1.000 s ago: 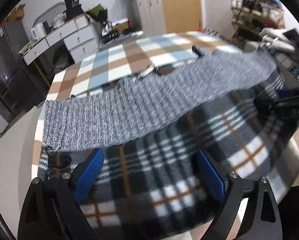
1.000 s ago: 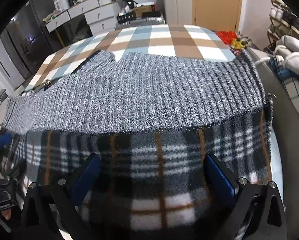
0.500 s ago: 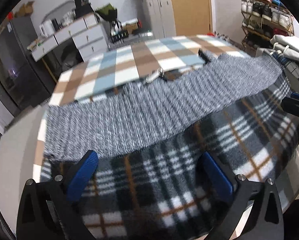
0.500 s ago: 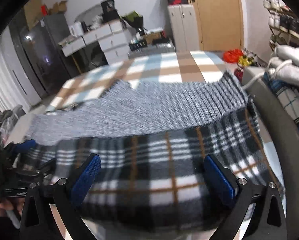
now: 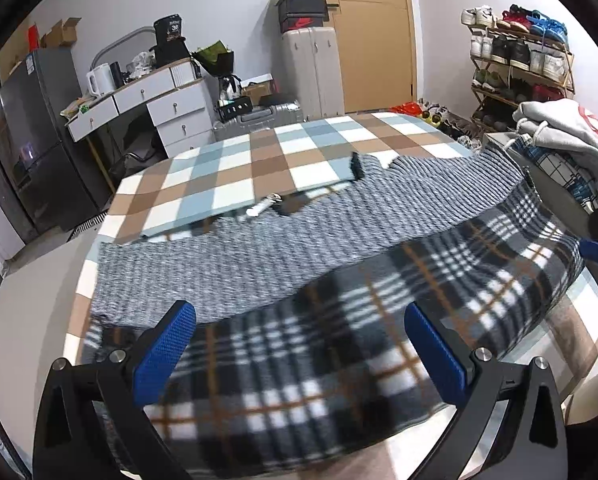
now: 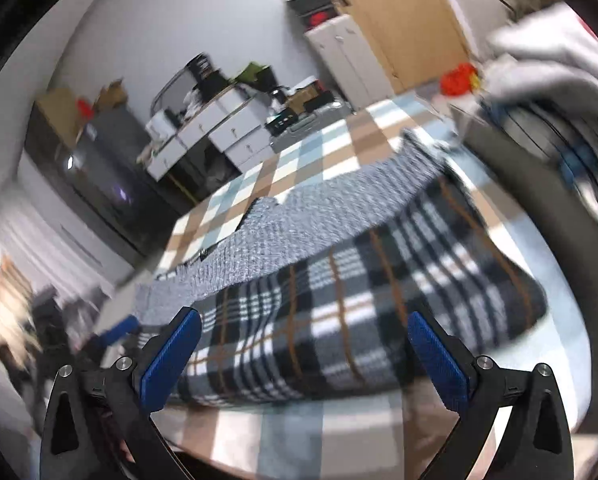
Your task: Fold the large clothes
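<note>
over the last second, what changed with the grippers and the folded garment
Both grippers drew back and up from the garment: the left gripper and right gripper are open and empty, and the right one rolled, tilting its view. The garment stayed folded, plaid half over grey knit, on the checked cloth.

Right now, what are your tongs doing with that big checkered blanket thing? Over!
Both tongs, left and right, open, holding nothing. Plaid garment lies folded on the checked table, grey knit side showing. Nothing in the way.
</note>
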A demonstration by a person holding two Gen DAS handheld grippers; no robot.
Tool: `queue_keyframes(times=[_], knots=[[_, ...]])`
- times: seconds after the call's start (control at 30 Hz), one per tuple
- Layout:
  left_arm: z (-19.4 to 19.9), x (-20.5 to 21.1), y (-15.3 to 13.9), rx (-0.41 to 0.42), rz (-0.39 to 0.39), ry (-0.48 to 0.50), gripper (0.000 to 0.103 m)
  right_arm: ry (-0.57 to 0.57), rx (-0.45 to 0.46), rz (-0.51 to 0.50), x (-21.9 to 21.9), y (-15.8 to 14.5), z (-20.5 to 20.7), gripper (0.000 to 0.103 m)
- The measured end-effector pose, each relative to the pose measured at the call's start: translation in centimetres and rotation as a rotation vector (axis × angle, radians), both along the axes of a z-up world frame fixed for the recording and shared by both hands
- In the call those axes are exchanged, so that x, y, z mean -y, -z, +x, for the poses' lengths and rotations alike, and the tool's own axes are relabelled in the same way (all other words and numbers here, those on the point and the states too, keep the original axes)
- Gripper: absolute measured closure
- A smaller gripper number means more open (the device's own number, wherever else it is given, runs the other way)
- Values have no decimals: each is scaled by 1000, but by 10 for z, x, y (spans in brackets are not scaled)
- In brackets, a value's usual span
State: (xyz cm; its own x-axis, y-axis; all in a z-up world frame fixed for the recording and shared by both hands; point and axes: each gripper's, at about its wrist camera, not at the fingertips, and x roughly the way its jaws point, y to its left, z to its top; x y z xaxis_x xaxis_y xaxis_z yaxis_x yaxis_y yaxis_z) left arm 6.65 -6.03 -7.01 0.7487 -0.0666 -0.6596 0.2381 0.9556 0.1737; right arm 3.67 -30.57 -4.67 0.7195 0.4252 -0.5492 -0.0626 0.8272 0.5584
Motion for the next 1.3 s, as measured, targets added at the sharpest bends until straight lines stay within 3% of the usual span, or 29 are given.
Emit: queue_keyframes(times=[0.23,0.5,0.53,0.7,0.9,0.93,0.97,1.0,1.03,1.13,1.3], knots=[[8,28,10,-59,24,23,1,113,-135,140,38,28,-11,0],[15,32,18,-143,12,13,1,85,-304,324,51,67,16,0],[18,30,19,-158,4,7,1,95,-295,344,53,66,17,0],[24,26,27,-229,-30,-2,1,94,-308,327,52,65,42,0],[21,32,31,-233,24,35,1,122,-312,242,49,58,81,1],[21,32,31,-239,19,40,1,128,-298,216,47,57,84,10],[22,31,31,-245,10,41,1,132,-279,168,43,57,86,33],[23,30,31,-250,4,41,1,139,-269,128,41,59,86,47],[25,29,31,-257,-4,42,1,136,-248,112,40,62,85,55],[29,30,33,-265,-10,55,1,123,-200,144,46,58,77,69],[32,32,34,-277,-16,77,1,77,-26,-33,26,21,54,76]])
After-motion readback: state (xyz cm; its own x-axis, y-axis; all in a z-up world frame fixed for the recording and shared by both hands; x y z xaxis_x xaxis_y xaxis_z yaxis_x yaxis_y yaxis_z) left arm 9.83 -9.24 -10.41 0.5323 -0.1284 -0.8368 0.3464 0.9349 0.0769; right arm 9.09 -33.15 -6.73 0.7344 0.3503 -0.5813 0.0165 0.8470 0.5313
